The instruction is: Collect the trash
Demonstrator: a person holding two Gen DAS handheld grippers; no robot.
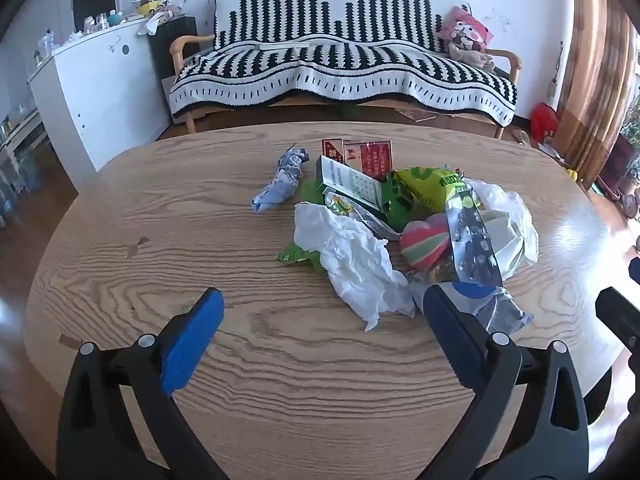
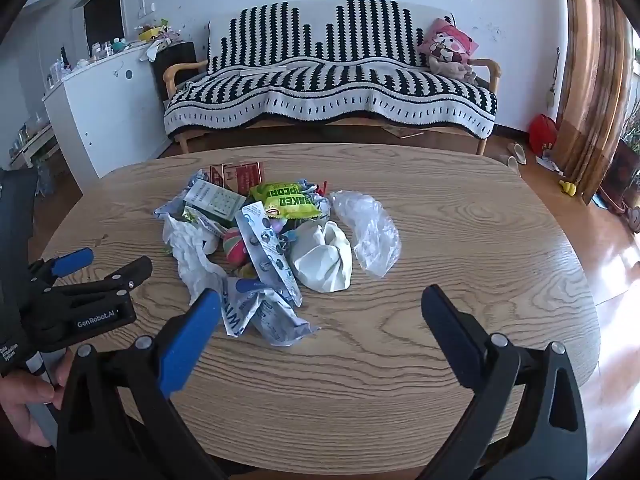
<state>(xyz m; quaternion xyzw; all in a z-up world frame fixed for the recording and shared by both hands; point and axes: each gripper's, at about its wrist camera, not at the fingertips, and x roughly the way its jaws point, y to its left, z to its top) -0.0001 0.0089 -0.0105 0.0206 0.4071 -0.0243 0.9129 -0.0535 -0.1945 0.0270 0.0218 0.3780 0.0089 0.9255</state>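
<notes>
- Left gripper (image 1: 322, 312) spread, empty, over the bench (image 1: 160, 216); blue crumpled wrapper (image 1: 280, 180) at 11 o'clock.
- Right gripper (image 2: 320, 308) spread, empty; only this view shows the clear plastic bag (image 2: 370, 234).

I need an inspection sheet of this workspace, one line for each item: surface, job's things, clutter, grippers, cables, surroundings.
Surface: oval wooden table, wood grain, one small dark mark on the left part.
Job's things: trash pile at the table's middle: white crumpled tissue, blue-patterned wrapper lying apart on the left, green snack bag, clear plastic bag, silver blister strip, red cards.
Clutter: pink striped heart-shaped object inside the pile.
Grippers: left gripper open, empty, near the tissue; right gripper open, empty, in front of the pile.
Cables: nothing seen.
Surroundings: sofa with black-and-white blanket, white cabinet, curtain.
</notes>
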